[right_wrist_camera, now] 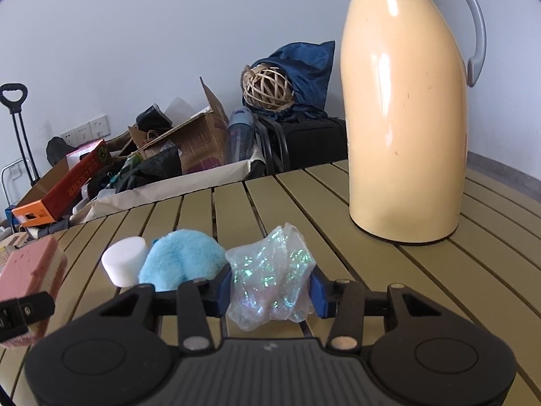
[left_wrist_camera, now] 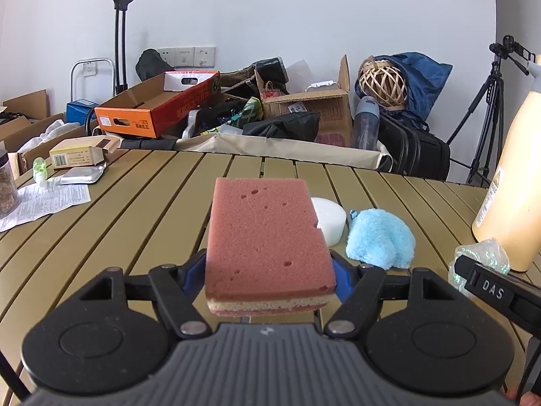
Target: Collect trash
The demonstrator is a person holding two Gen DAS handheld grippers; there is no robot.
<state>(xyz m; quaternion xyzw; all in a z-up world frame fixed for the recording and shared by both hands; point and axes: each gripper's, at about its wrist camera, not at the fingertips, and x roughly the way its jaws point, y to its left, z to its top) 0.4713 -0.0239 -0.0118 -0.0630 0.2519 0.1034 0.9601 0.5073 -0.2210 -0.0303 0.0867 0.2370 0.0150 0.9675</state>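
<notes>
Olive-green slats are running across the table [left_wrist_camera: 111, 237], and behind it cardboard boxes [left_wrist_camera: 311, 108], bags and a tripod [left_wrist_camera: 487, 115] are crowding the foot of a pale wall. Near the table's middle a white foam block [left_wrist_camera: 330, 220] is lying just beside a fluffy blue cloth [left_wrist_camera: 380, 240]. To the right a cream thermos jug [right_wrist_camera: 405, 118] with a grey handle is standing upright on the slats.

Raised above the table, the left gripper [left_wrist_camera: 270, 275] is clamping a pink sponge [left_wrist_camera: 267, 237] between its blue pads; the sponge is pointing away from the camera, its pale layered edge facing the lens.

Low over the table in front of the jug, the right gripper [right_wrist_camera: 270, 291] is squeezing a crumpled piece of iridescent plastic wrap [right_wrist_camera: 270, 277], with both blue pads [right_wrist_camera: 226, 287] pressing into its sides. In the right wrist view, the sponge is showing at the far left edge.
</notes>
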